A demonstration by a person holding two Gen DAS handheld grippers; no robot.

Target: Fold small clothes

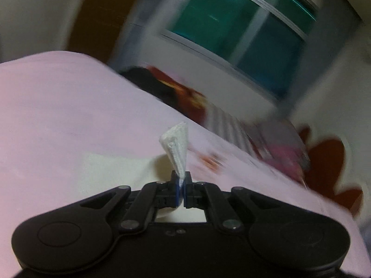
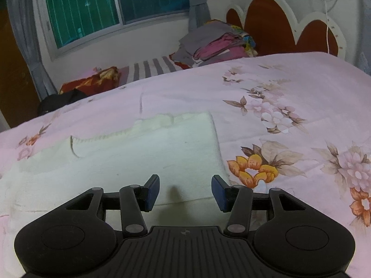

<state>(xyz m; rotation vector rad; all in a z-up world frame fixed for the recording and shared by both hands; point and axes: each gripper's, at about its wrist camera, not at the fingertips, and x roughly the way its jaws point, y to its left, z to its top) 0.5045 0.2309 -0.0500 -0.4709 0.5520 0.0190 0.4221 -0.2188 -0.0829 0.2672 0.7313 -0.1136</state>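
A small white garment (image 2: 139,153) lies flat on the pink floral bedspread (image 2: 289,88), its ribbed edge toward the window. My right gripper (image 2: 185,191) is open and empty, low over the garment's near right part. In the left wrist view my left gripper (image 1: 181,180) is shut on a corner of the white garment (image 1: 177,148); the pinched corner sticks up between the fingers. More of the white cloth (image 1: 111,171) lies on the bed under that gripper. This view is blurred.
A pile of folded grey and pink clothes (image 2: 218,44) sits at the bed's far side by the red and white headboard (image 2: 273,25). A red and black heap (image 2: 88,85) lies at the far left edge. A window (image 2: 111,7) with curtains is behind.
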